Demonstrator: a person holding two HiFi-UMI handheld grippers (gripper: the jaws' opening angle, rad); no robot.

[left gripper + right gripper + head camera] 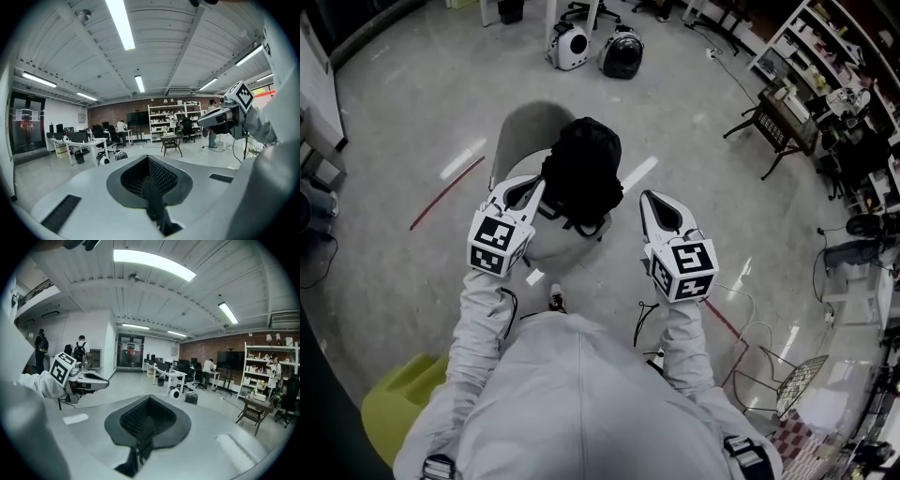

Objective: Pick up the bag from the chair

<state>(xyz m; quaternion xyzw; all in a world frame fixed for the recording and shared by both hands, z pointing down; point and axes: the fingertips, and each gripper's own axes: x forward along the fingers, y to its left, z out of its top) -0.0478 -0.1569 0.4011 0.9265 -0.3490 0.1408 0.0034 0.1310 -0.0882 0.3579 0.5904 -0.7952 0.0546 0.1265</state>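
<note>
Fingers pressed together, empty, on left gripper and right gripper, flanking bag.

The bag sits on the chair between left gripper and right gripper.

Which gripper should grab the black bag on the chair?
Probably left. The left gripper has its tip right at the edge of the black bag, while the right gripper stands apart from it. Both are shut.
</note>
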